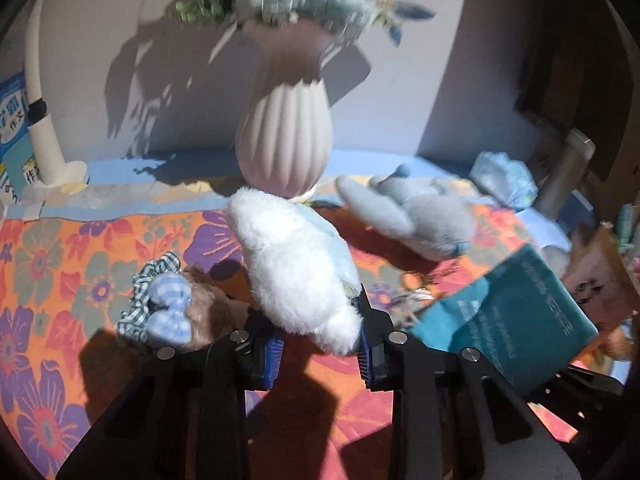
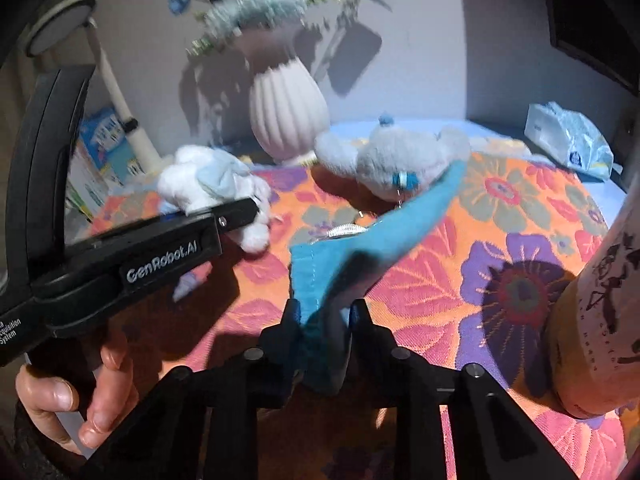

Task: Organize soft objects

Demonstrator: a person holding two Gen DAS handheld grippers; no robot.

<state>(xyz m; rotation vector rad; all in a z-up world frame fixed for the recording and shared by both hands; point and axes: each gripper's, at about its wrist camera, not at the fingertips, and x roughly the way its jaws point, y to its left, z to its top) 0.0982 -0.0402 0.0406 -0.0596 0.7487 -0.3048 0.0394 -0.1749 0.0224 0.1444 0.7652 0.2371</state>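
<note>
Item: white plush (image 1: 296, 276), in front of the vase (image 1: 285, 136); my left fingers (image 1: 320, 350) are pinching it. Item: teal pouch (image 2: 360, 248), right of it; my right fingers (image 2: 326, 322) are clamping its edge.

White lettering reading "GenRobot.AI" sits on the black body of the left tongs (image 2: 240, 216). A blue and white box (image 1: 16, 136) at the far left carries Chinese characters, "作文" among them. Print on the teal pouch (image 1: 516, 316) is too blurred to read.
</note>
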